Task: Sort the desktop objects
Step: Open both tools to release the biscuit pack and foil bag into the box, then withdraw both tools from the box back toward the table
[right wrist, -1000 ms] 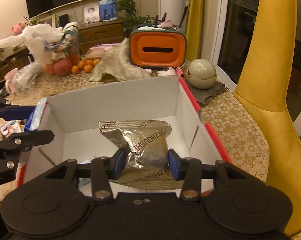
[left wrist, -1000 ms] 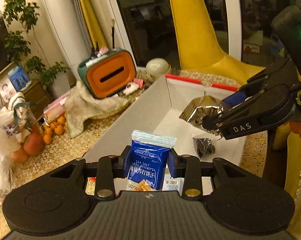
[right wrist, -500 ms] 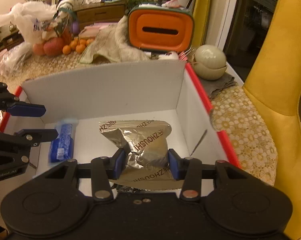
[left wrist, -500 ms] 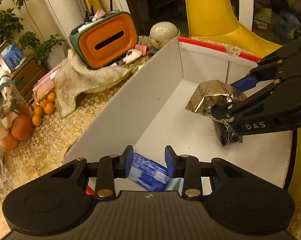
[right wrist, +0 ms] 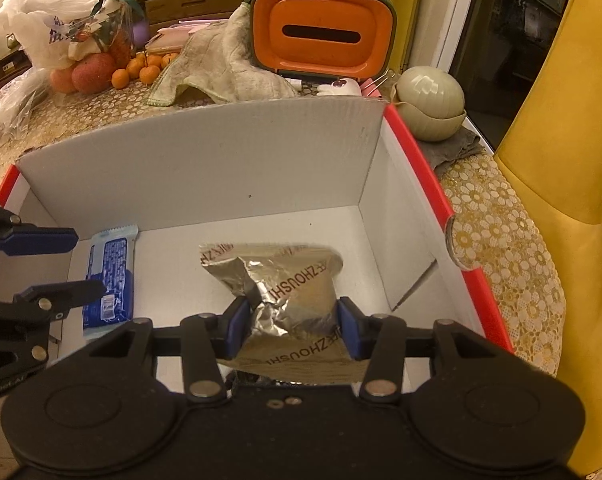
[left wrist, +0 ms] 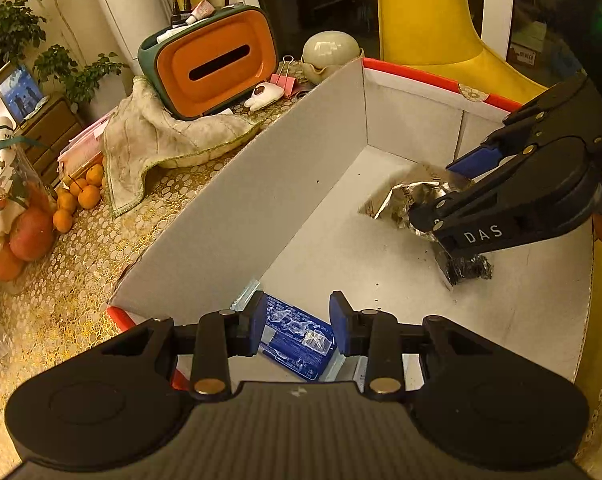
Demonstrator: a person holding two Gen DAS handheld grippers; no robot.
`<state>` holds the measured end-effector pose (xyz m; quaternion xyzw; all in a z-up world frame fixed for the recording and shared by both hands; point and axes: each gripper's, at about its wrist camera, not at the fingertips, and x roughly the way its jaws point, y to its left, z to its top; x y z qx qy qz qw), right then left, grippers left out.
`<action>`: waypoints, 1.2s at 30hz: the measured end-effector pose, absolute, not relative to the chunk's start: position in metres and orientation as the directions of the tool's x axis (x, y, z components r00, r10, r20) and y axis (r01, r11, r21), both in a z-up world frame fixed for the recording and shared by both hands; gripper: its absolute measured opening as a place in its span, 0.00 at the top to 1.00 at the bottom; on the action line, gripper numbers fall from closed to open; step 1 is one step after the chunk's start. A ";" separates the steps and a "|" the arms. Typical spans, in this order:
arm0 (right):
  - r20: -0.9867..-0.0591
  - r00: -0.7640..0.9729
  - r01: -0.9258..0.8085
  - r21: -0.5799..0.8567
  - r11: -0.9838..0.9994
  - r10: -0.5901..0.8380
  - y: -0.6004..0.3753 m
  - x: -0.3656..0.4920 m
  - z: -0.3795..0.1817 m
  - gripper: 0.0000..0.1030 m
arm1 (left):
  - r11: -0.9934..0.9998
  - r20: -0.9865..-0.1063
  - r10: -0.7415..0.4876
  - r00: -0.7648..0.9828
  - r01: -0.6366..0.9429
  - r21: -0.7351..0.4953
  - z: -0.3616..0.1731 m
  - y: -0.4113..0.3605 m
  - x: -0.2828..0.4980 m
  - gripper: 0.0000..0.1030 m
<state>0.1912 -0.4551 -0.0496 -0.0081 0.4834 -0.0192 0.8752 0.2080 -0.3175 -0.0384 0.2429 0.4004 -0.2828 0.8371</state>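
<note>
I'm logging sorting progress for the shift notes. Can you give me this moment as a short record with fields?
container: white box with red rim
in box: blue biscuit packet, lying flat by the left wall
left gripper: open, above the packet
right gripper: shut on silver foil packet, low inside the box
outside box: orange tissue holder, cloth, fruit

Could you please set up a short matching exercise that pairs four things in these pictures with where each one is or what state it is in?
Things:
1. blue biscuit packet
2. silver foil packet
3. left gripper
4. orange tissue box

Places or states:
A. standing on the table behind the white box
B. clamped in the right gripper
C. open
D. lying flat on the box floor

Pairs: 1-D, 2-B, 3-C, 4-A
</note>
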 end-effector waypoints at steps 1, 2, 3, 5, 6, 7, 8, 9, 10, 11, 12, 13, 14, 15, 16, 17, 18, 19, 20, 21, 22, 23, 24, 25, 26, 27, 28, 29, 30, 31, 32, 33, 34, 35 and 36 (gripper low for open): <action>-0.845 0.533 0.030 -0.034 0.999 -0.044 -0.455 0.191 -0.049 0.47 | 0.723 -0.808 -0.282 0.517 0.668 0.175 -0.038 -0.316 0.208 0.68; -0.842 0.538 0.033 -0.029 0.999 -0.042 -0.456 0.190 -0.049 0.45 | 0.725 -0.807 -0.285 0.517 0.668 0.171 -0.037 -0.315 0.207 0.68; -0.840 0.542 0.035 -0.021 0.999 -0.037 -0.457 0.189 -0.048 0.45 | 0.727 -0.807 -0.287 0.516 0.666 0.167 -0.037 -0.314 0.207 0.68; -0.837 0.547 0.046 -0.006 0.999 -0.030 -0.458 0.186 -0.046 0.43 | 0.732 -0.807 -0.293 0.513 0.663 0.157 -0.035 -0.311 0.206 0.68; -0.836 0.549 0.046 -0.002 0.999 -0.027 -0.459 0.185 -0.044 0.43 | 0.734 -0.806 -0.296 0.513 0.662 0.152 -0.034 -0.309 0.205 0.68; -0.834 0.551 0.044 0.001 0.999 -0.023 -0.459 0.183 -0.043 0.43 | 0.735 -0.804 -0.302 0.513 0.662 0.146 -0.032 -0.308 0.203 0.68; -0.832 0.554 0.044 0.003 0.999 -0.022 -0.459 0.181 -0.041 0.43 | 0.737 -0.803 -0.308 0.511 0.661 0.138 -0.031 -0.306 0.202 0.68; -0.830 0.557 0.044 0.004 0.999 -0.021 -0.458 0.179 -0.039 0.43 | 0.741 -0.801 -0.312 0.510 0.659 0.131 -0.029 -0.304 0.201 0.68; -0.828 0.560 0.041 0.009 0.999 -0.016 -0.458 0.176 -0.036 0.43 | 0.744 -0.800 -0.316 0.510 0.657 0.125 -0.027 -0.302 0.200 0.68; -0.825 0.564 0.039 0.014 0.999 -0.010 -0.458 0.174 -0.034 0.43 | 0.746 -0.798 -0.323 0.508 0.656 0.116 -0.025 -0.300 0.199 0.68; -0.823 0.568 0.038 0.018 0.999 -0.007 -0.457 0.171 -0.032 0.43 | 0.746 -0.796 -0.329 0.508 0.656 0.110 -0.023 -0.299 0.197 0.68; -0.821 0.571 0.036 0.022 0.999 -0.003 -0.456 0.168 -0.029 0.43 | 0.747 -0.793 -0.333 0.510 0.656 0.108 -0.021 -0.297 0.194 0.68; -0.818 0.575 0.031 0.026 0.999 0.003 -0.455 0.165 -0.026 0.43 | 0.747 -0.789 -0.338 0.513 0.656 0.107 -0.019 -0.295 0.192 0.68; -0.815 0.579 0.026 0.030 0.999 0.009 -0.453 0.163 -0.023 0.43 | 0.747 -0.786 -0.343 0.514 0.656 0.102 -0.016 -0.293 0.189 0.68; -0.811 0.584 0.023 0.029 0.999 0.010 -0.451 0.160 -0.020 0.43 | 0.749 -0.783 -0.349 0.515 0.655 0.098 -0.014 -0.291 0.187 0.68; -0.807 0.590 0.021 0.030 0.999 0.012 -0.450 0.157 -0.017 0.43 | 0.750 -0.780 -0.353 0.517 0.654 0.094 -0.011 -0.288 0.184 0.68; -0.803 0.595 0.018 0.036 0.999 0.018 -0.448 0.154 -0.014 0.43 | 0.752 -0.777 -0.357 0.519 0.653 0.091 -0.009 -0.286 0.182 0.68; -0.800 0.600 0.015 0.041 0.999 0.023 -0.446 0.151 -0.011 0.43 | 0.753 -0.773 -0.363 0.520 0.652 0.086 -0.006 -0.283 0.179 0.68; -0.796 0.605 0.014 0.043 0.999 0.025 -0.444 0.148 -0.008 0.43 | 0.754 -0.770 -0.368 0.521 0.651 0.080 -0.004 -0.280 0.176 0.68; -0.793 0.609 0.012 0.045 0.999 0.029 -0.442 0.145 -0.005 0.43 | 0.755 -0.767 -0.372 0.522 0.651 0.077 -0.001 -0.277 0.173 0.68; -0.790 0.612 0.007 0.048 0.999 0.034 -0.439 0.142 -0.003 0.43 | 0.756 -0.763 -0.375 0.526 0.650 0.076 0.001 -0.274 0.169 0.68; -0.788 0.615 0.002 0.049 0.999 0.037 -0.436 0.139 -0.001 0.43 | 0.757 -0.759 -0.379 0.529 0.649 0.074 0.004 -0.271 0.165 0.68; -0.786 0.617 -0.004 0.048 0.999 0.040 -0.433 0.137 0.002 0.43 | 0.759 -0.756 -0.384 0.530 0.648 0.068 0.006 -0.267 0.162 0.68; -0.784 0.620 -0.010 0.049 0.999 0.044 -0.429 0.134 0.004 0.43 | 0.761 -0.752 -0.390 0.531 0.646 0.062 0.009 -0.264 0.159 0.68; -0.782 0.621 -0.017 0.049 0.999 0.048 -0.425 0.131 0.006 0.43 | 0.764 -0.748 -0.393 0.535 0.643 0.059 0.011 -0.260 0.156 0.68; -0.779 0.624 -0.023 0.047 0.999 0.051 -0.422 0.129 0.009 0.43 | 0.767 -0.743 -0.395 0.540 0.639 0.057 0.013 -0.257 0.152 0.68; -0.777 0.627 -0.028 0.045 0.999 0.053 -0.417 0.126 0.011 0.43 | 0.770 -0.738 -0.398 0.545 0.636 0.054 0.016 -0.253 0.149 0.68; -0.775 0.630 -0.034 0.044 0.998 0.056 -0.413 0.123 0.013 0.43 | 0.772 -0.734 -0.401 0.549 0.634 0.053 0.018 -0.250 0.145 0.68; -0.771 0.634 -0.041 0.044 0.998 0.060 -0.409 0.119 0.016 0.43 | 0.775 -0.729 -0.400 0.556 0.630 0.055 0.020 -0.246 0.142 0.68; -0.768 0.637 -0.049 0.045 0.998 0.066 -0.405 0.117 0.018 0.43 | 0.777 -0.724 -0.401 0.562 0.627 0.056 0.022 -0.243 0.138 0.68; -0.765 0.640 -0.057 0.045 0.997 0.071 -0.401 0.113 0.021 0.43 | 0.777 -0.718 -0.405 0.566 0.627 0.057 0.025 -0.239 0.134 0.68; -0.763 0.642 -0.067 0.046 0.997 0.078 -0.397 0.110 0.023 0.43 | 0.778 -0.713 -0.407 0.571 0.626 0.057 0.027 -0.235 0.131 0.68; -0.761 0.643 -0.078 0.047 0.996 0.087 -0.392 0.108 0.025 0.43 | 0.780 -0.709 -0.409 0.575 0.624 0.056 0.029 -0.231 0.127 0.68; -0.760 0.644 -0.089 0.044 0.995 0.091 -0.388 0.105 0.027 0.43 | 0.782 -0.704 -0.409 0.580 0.621 0.057 0.031 -0.227 0.124 0.68; -0.758 0.645 -0.096 0.039 0.995 0.092 -0.383 0.102 0.029 0.43 | 0.787 -0.701 -0.407 0.586 0.614 0.057 0.032 -0.223 0.121 0.68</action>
